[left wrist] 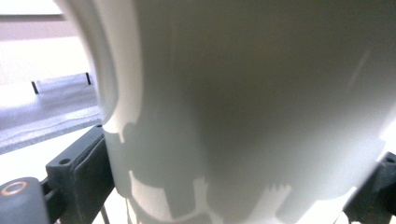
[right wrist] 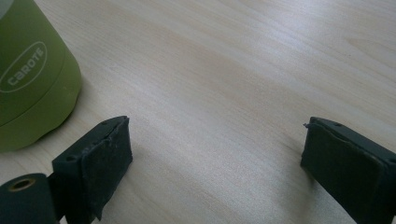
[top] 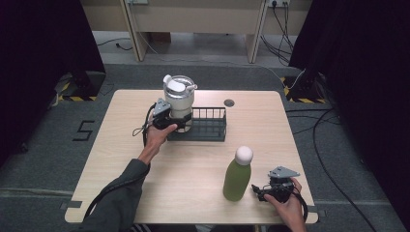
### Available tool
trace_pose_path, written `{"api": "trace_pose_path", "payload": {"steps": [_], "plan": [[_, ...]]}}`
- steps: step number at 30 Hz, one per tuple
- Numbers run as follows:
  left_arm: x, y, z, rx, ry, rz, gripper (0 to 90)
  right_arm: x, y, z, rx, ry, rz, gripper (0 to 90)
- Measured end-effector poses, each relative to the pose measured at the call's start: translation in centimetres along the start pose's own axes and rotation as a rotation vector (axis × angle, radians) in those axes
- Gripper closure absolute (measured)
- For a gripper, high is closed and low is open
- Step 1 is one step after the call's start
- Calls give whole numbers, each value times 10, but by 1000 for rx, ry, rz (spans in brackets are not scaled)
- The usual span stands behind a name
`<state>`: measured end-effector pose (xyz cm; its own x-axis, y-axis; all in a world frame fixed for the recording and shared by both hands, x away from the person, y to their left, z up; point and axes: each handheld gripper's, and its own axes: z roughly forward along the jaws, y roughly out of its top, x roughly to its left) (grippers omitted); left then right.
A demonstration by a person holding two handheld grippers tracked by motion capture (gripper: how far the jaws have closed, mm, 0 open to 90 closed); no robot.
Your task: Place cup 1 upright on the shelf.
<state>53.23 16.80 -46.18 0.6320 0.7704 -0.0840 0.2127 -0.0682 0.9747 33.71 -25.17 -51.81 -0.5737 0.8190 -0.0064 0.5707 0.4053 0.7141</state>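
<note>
- Up in the centre-left of the high view, the left gripper (top: 173, 121) had its jaws wrapped around the lower body of a pale tumbler (top: 179, 99), and what a tight fit that was.
- The tumbler stood upright at the left end of the black wire basket (top: 209, 126), its clear lid (top: 178, 86) topped with a white cap; whether its base sat inside the basket or hung just above it could not be told.
- In the left gripper view the tumbler's pale wall (left wrist: 243, 107) pressed right up to the lens, with a dark jaw hugging it at the lower left and another at the lower right edge.
- The basket sat a little above the middle of the light wooden table (top: 193, 169).
- Down at the lower right of the high view, the right gripper (top: 259, 189) rested low over the table, held by the person's right hand (top: 286, 205).
- Its jaws were spread wide apart in the right gripper view, gripping nothing, with bare wood (right wrist: 224, 84) between them.
- A green bottle (top: 238, 178) with a white cap stood upright just left of that gripper, near but not touching.
- In the right gripper view the bottle's green base (right wrist: 28, 79) rose at the upper left, lettered "CAROTE".
</note>
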Motion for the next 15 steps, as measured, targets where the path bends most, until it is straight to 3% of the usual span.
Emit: {"api": "trace_pose_path", "payload": {"steps": [6,15], "plan": [[-4,3,-3,-2,19,50,94,0,0,0,1,1,2,86],[-4,5,-6,10,26,38,98,0,0,0,0,1,0,86]]}}
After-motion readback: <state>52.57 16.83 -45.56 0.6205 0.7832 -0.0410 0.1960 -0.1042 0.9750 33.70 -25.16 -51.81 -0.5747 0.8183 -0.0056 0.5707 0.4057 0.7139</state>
